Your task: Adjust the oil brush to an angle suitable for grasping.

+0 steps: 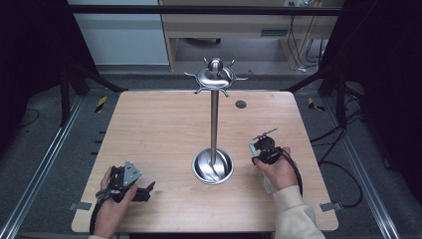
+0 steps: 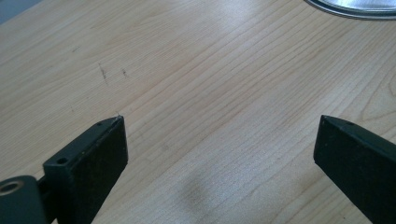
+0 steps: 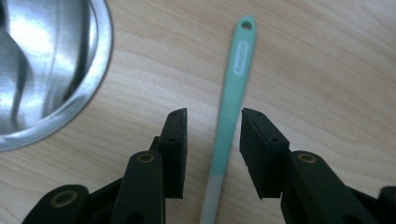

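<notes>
Mint handle point(image 3: 232, 100) lies between right tool's point(image 3: 214, 116) parted jaws, untouched.

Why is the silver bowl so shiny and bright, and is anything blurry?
In the right gripper view the stand's metal base throws white glare from the lights, while the mint handle between the open right gripper looks sharp. In the left gripper view the left gripper casts a soft grey shadow on the table. In the high view the surroundings are dark.
</notes>
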Available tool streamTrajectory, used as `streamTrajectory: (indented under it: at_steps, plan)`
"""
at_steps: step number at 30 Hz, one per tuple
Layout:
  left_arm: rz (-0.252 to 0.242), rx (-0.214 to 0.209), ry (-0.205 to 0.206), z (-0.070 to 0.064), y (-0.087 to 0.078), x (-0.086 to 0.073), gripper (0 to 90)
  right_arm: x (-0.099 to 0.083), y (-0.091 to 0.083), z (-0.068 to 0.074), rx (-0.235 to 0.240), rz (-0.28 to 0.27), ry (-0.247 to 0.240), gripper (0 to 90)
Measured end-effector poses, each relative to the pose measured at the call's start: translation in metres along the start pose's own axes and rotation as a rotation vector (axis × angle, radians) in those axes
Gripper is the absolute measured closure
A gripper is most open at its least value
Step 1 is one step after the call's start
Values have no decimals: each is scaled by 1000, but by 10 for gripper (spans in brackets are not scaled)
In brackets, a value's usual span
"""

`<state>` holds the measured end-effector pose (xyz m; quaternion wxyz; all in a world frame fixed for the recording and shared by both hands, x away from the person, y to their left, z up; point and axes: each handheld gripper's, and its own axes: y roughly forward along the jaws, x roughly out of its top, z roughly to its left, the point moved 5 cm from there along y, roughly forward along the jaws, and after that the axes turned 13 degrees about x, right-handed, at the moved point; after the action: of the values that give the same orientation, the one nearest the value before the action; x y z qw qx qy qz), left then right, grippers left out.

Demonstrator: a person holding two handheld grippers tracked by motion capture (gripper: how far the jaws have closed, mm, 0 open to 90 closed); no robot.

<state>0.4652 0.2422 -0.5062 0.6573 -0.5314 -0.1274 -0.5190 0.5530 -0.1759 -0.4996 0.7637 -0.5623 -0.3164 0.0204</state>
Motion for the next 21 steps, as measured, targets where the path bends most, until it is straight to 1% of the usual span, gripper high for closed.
streamTrajectory:
  at_steps: [1,3,4,7,17,21]
  plan:
    - [-2,-2,-2,0,0,0,25,-3,-1,-2,-6,8,8,630]
    - [-5,-3,-5,-1,0,0,26,-10,-1,-4,-8,36,46,645]
    - [-6,-4,-5,-1,0,1,26,-10,-1,-4,-8,36,46,645]
    - [-6,-9,-4,-1,0,1,25,-15,0,-6,-11,59,62,668]
    - [-6,-15,-4,-2,0,1,25,-17,4,-4,-6,93,69,729]
    - [-7,-13,-4,-2,0,1,25,-18,7,-6,-6,106,76,756]
